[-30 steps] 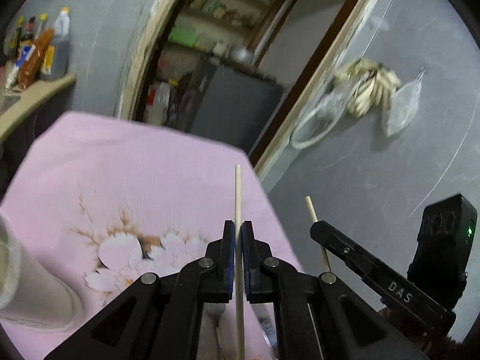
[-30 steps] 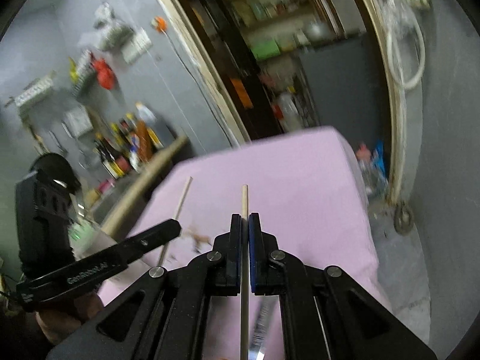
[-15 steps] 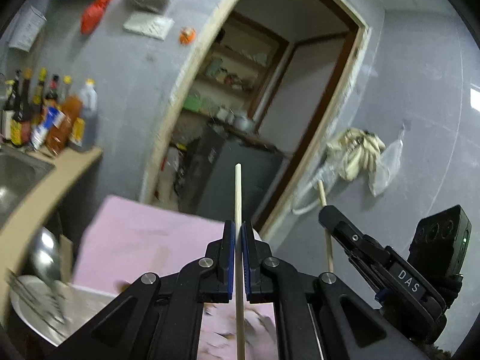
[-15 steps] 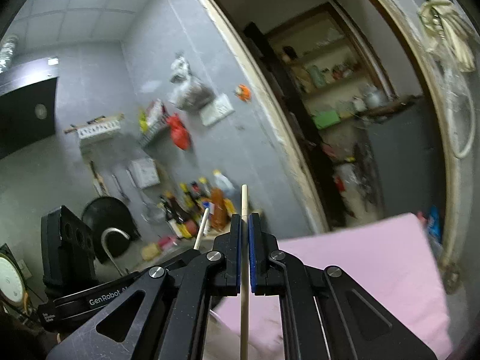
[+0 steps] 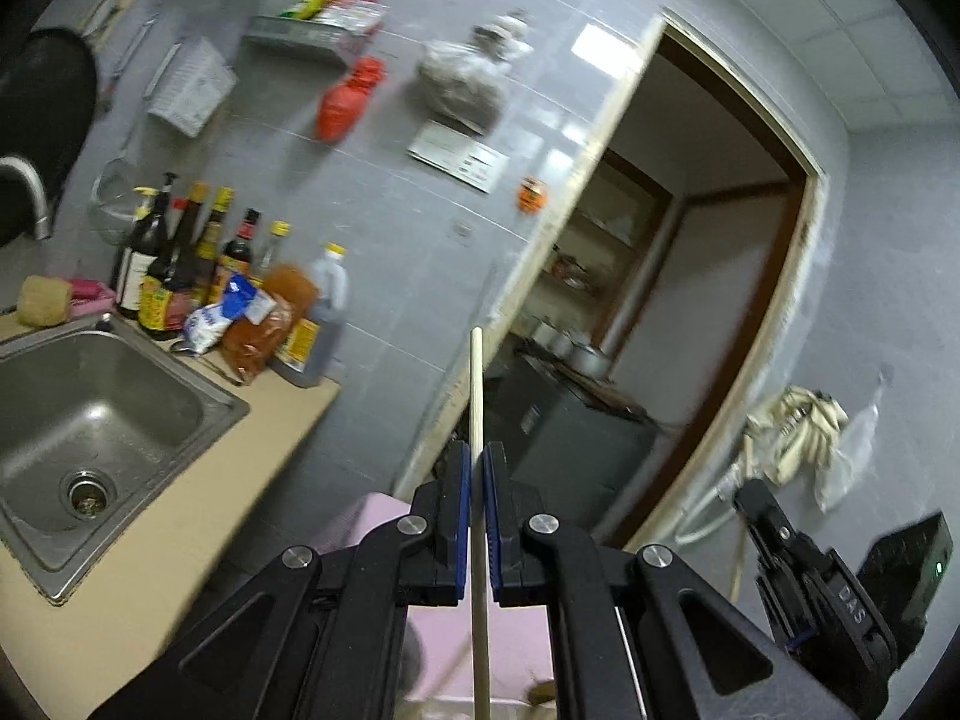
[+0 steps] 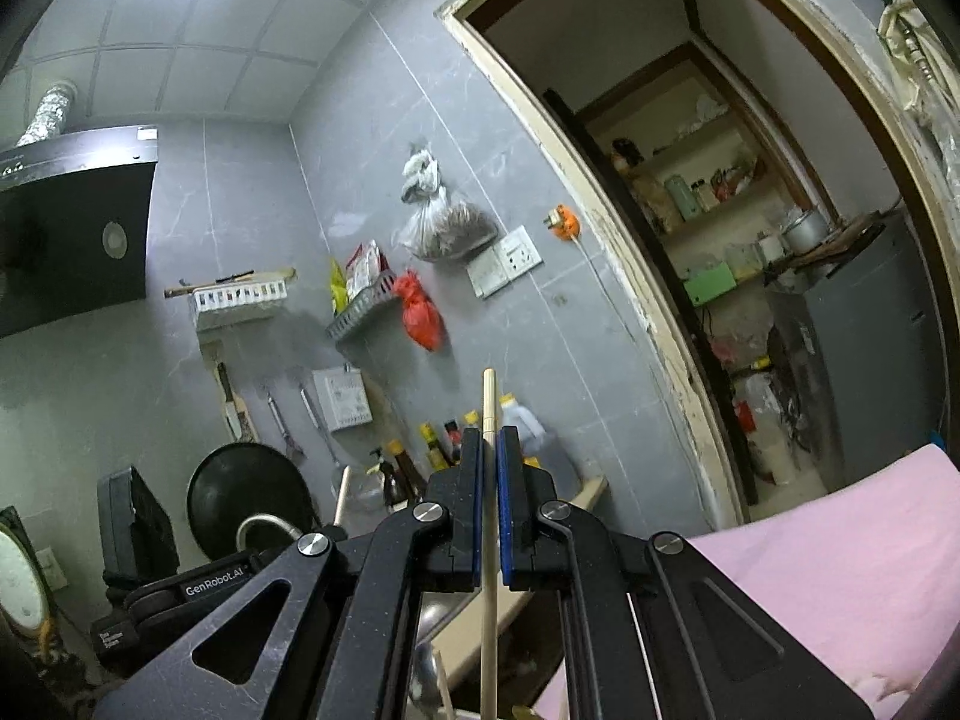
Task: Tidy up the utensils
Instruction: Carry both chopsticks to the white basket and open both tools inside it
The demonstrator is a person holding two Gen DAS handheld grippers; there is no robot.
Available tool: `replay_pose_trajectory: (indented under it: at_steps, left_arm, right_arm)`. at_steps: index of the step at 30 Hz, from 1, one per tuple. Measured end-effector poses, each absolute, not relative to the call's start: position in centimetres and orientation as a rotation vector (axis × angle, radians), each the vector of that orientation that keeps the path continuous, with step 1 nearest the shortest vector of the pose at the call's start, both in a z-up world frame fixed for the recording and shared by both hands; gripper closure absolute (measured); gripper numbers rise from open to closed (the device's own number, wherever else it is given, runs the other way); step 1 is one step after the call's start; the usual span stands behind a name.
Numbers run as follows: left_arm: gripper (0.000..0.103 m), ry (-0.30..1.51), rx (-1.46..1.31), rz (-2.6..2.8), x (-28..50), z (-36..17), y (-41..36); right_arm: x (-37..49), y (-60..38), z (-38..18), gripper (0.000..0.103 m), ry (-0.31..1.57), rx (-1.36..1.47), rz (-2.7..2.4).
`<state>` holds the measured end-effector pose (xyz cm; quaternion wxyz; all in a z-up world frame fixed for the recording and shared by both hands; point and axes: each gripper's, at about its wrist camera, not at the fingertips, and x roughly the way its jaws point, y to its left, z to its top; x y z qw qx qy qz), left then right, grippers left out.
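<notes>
- Now the left claw [image 5: 474,462] is pinched tight on a thin wooden chopstick [image 5: 476,396] that points to 12 o'clock.
- The right claw [image 6: 491,450] is pinched tight on a second chopstick [image 6: 489,402], also pointing to 12 o'clock.
- Both sticks are up in the air, so picking up looks done and putting them away is left.
- The sink [image 5: 90,420] sits at 9 o'clock, the pink cloth [image 6: 840,570] at 4 o'clock.
- One claw reads "GenRobot.AI", the other "DAS".

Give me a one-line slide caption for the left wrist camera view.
Left claw shut on a wooden chopstick, raised toward the kitchen doorway, steel sink at left.
</notes>
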<state>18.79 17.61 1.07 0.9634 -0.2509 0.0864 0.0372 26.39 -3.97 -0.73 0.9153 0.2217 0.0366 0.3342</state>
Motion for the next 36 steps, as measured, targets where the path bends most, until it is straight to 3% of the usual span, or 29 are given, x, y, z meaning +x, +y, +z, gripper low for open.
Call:
replay_pose_trajectory:
  at_steps: [15, 36]
  left_arm:
    - [0.098, 0.091, -0.500, 0.143, 19.2, -3.5, 17.7]
    - [0.098, 0.036, -0.338, 0.199, 18.3, -4.6, 14.2]
  right_arm:
    - [26.2, -3.4, -4.5, 0.099, -0.001, 0.459, 0.496]
    - [25.1, -3.2, -4.5, 0.099, -0.067, 0.378, 0.419]
